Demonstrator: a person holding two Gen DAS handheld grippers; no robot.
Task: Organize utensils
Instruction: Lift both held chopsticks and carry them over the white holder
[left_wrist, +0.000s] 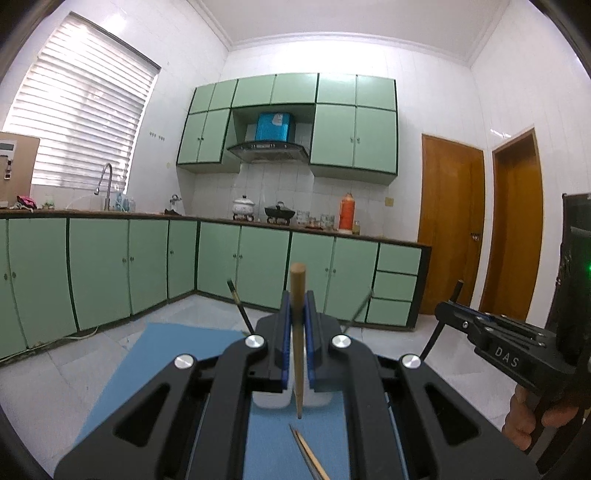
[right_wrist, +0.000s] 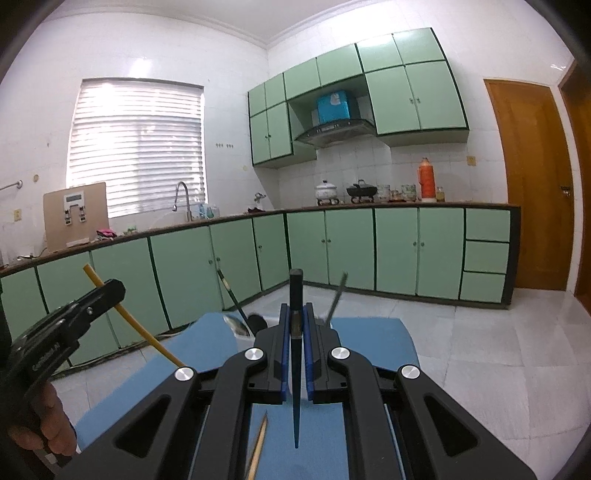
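In the left wrist view my left gripper (left_wrist: 297, 301) is shut on a light wooden chopstick (left_wrist: 297, 280), which stands upright between the blue pads with its tip hanging over the blue mat (left_wrist: 166, 354). My right gripper (right_wrist: 295, 310) is shut on a dark chopstick (right_wrist: 295, 288), also upright. Each gripper shows in the other's view: the right gripper (left_wrist: 448, 314) at the far right, the left gripper (right_wrist: 110, 290) at the left with the wooden chopstick (right_wrist: 129, 319) slanting through it. A white holder (left_wrist: 271, 400) lies below my fingers, with dark utensil handles (right_wrist: 231, 293) and a spoon (right_wrist: 236, 325) sticking out.
A loose pair of wooden chopsticks (left_wrist: 308, 452) lies on the mat near me, and a wooden chopstick (right_wrist: 258, 443) shows on the mat in the right wrist view. Green floor cabinets (left_wrist: 258, 266) and a countertop with pots run behind. Wooden doors (left_wrist: 450, 229) stand at the right. A hand (right_wrist: 48, 424) grips the left handle.
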